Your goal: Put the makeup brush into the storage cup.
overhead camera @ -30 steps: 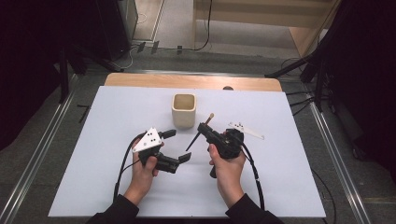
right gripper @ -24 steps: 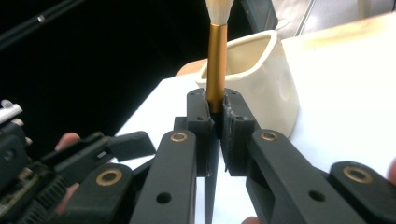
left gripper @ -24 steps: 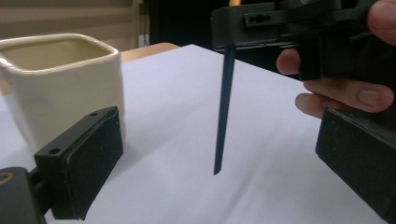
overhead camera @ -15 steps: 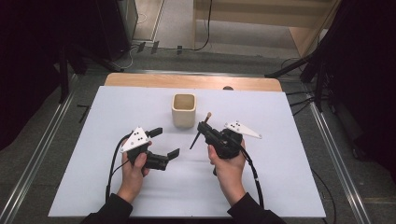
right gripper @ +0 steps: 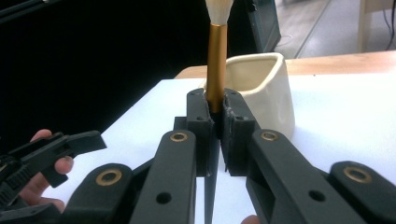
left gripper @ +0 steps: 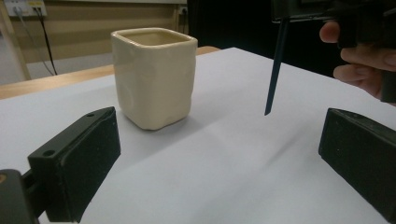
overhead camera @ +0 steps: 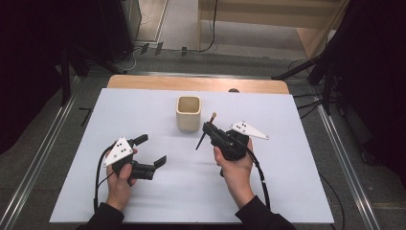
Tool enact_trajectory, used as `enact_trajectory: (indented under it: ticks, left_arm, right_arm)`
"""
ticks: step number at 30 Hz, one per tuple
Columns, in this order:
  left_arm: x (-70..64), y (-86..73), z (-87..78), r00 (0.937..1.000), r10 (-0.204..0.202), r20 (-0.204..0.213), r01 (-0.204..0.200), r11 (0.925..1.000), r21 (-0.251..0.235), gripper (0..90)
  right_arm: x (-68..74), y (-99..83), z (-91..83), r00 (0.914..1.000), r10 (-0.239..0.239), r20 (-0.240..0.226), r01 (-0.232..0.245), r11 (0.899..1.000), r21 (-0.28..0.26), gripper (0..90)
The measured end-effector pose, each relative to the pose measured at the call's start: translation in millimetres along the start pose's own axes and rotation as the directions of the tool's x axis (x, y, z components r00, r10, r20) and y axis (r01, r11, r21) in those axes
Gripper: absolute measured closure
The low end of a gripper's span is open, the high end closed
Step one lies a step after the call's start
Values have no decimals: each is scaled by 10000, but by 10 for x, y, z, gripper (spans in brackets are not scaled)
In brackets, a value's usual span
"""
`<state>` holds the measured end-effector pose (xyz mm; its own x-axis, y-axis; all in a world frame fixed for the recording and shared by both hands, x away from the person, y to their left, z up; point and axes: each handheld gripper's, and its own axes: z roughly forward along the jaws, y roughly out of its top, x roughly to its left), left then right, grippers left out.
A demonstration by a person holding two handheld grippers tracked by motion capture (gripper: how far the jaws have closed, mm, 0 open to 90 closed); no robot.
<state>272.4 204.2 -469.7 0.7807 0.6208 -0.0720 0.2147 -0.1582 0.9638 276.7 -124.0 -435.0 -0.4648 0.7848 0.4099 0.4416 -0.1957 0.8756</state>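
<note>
i read the right gripper point(overhead camera: 208, 128) as clamped on the brush point(overhead camera: 206, 131): in the right gripper view its two black jaws press together on the gold ferrule point(right gripper: 216, 65), with the pale bristle tuft point(right gripper: 220, 10) rising above them and the dark tapered handle point(right gripper: 208, 191) running down between the jaw links. in the high view the brush is tilted, tuft end toward the cup point(overhead camera: 188, 113), handle tip toward me and clear of the table. i see the brush just beside the cup, not touching it, and not inside it.

the left gripper point(overhead camera: 152, 150) is nearer my side and to the left, well apart from the brush. its jaws stand wide apart with nothing between them; in the left gripper view they frame bare table, with the cup and the hanging handle beyond.

the table point(overhead camera: 143, 105) carries a smooth matte white sheet with faint creases. a wooden edge point(overhead camera: 158, 83) shows at its far side. beyond that i see grey floor, cables and dark stands.

the cup is cream, glazed, roughly square with rounded corners and slightly dimpled walls. it stands upright.
</note>
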Motion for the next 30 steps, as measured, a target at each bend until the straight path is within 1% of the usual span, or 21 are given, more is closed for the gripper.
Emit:
enact_trajectory:
  ticks: [1,5,6,7,8,10,11,17,22,25,27,28,30]
  left_arm:
    - [13,-4,-30,10000,-56,-21,56,10000,-52,0]
    - [66,-20,-138,9997,-192,-136,189,9996,-204,0]
    - [74,-24,-155,9997,-195,-158,192,9995,-235,0]
    - [79,-28,-178,9995,-241,-190,236,9994,-270,0]
    - [86,-33,-202,9995,-210,-241,204,9994,-264,0]
    - [99,-47,-252,9993,-101,-354,93,9997,-222,0]
    - [106,-55,-271,9992,-100,-392,91,9997,-223,0]
    - [158,-101,-385,9978,-144,-646,130,9997,-222,0]
    - [191,-135,-449,9967,-199,-785,185,9996,-190,0]
    - [211,-174,-482,9960,-104,-885,104,9999,-4,0]
    - [220,-194,-502,9955,-43,-946,50,10000,71,0]
    - [225,-206,-517,9951,-66,-986,74,9999,76,0]
    - [233,-219,-538,9945,38,-1045,-20,9998,173,0]
  right_arm:
    - [-1,5,9,9999,-123,-24,123,9999,10,848]
    - [2,24,39,9995,-289,-98,289,9996,-29,848]
    - [14,41,53,9988,-474,-147,473,9988,-81,848]
    - [14,41,53,9988,-474,-147,473,9988,-81,848]
    - [22,52,58,9981,-593,-147,591,9982,-133,848]
    - [40,80,69,9975,-676,-192,672,9975,-223,848]
    - [57,118,86,9966,-782,-274,773,9964,-336,848]
    - [86,214,122,9948,-945,-374,927,9945,-485,847]
    - [92,304,169,9935,-1089,-327,1067,9924,-618,847]
    - [79,339,194,9936,-1085,-311,1063,9922,-656,847]
    - [71,365,207,9933,-1139,-216,1122,9914,-678,847]
    - [68,373,211,9931,-1155,-194,1139,9911,-686,847]
    - [61,398,219,9931,-1161,-169,1147,9908,-713,847]
